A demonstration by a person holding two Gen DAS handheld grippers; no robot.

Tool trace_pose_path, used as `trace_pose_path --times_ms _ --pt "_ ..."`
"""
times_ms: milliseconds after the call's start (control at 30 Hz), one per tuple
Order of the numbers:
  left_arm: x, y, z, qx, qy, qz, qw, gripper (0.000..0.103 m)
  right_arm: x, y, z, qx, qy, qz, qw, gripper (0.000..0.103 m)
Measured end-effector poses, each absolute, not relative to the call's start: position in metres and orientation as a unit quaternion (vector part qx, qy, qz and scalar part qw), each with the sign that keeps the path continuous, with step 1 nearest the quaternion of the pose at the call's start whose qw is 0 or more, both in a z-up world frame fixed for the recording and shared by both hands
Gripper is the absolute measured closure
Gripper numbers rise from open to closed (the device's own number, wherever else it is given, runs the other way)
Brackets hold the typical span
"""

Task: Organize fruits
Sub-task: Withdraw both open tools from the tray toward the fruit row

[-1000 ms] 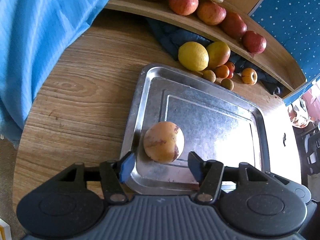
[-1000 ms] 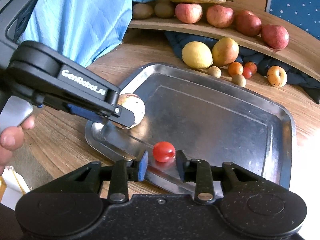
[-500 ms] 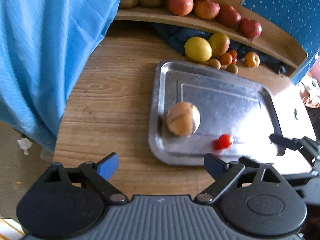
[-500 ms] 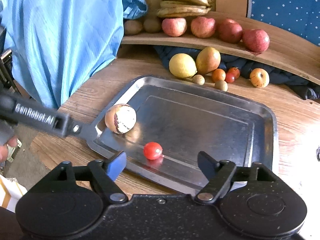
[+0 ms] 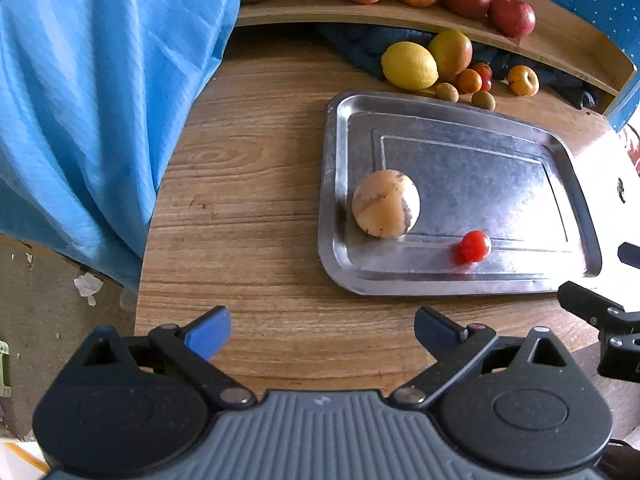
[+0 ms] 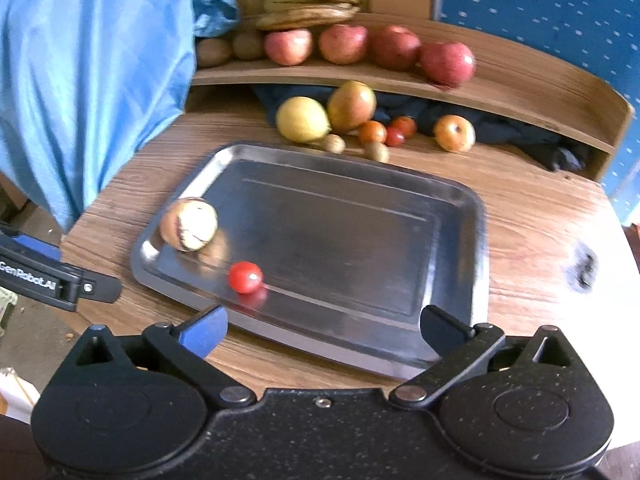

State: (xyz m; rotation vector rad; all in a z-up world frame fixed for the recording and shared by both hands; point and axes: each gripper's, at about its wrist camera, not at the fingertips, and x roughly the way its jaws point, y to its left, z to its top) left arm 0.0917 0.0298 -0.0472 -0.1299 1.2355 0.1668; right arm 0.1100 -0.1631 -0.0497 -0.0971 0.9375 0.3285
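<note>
A steel tray [image 5: 576, 168] [image 6: 460, 200] lies on the wooden table. On its near left part rests a tan blotched round fruit [image 5: 386, 204] [image 6: 189, 224], and a small red tomato [image 5: 475, 245] [image 6: 245, 277] sits beside it. My left gripper [image 5: 322, 334] hangs over bare wood left of the tray, its jaws opening wide with nothing between them. My right gripper [image 6: 324, 330] hovers at the tray's near edge, jaws also opening, empty, the tomato just beyond its left finger. The left gripper's fingertip [image 6: 96, 288] shows in the right wrist view.
Behind the tray lie a lemon [image 5: 409, 65] [image 6: 302, 119], a mango [image 6: 352, 106], several small orange, red and brown fruits, on a dark cloth. A curved wooden shelf [image 6: 520, 92] holds apples, kiwis and bananas [image 6: 312, 0]. Blue fabric [image 5: 92, 100] hangs at left.
Both grippers opened, letting go of the tan fruit and the tomato, which stay on the tray. Both pulled back and up; the left one shifted left off the tray.
</note>
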Motion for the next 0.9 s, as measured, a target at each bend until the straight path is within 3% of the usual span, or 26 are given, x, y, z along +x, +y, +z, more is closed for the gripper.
trace_pose_path --times_ms 900 --pt "0.164 0.027 -0.035 0.010 0.580 0.060 0.812 0.001 0.140 -0.182 -0.050 0.006 0.444 0.090 0.891 0.001"
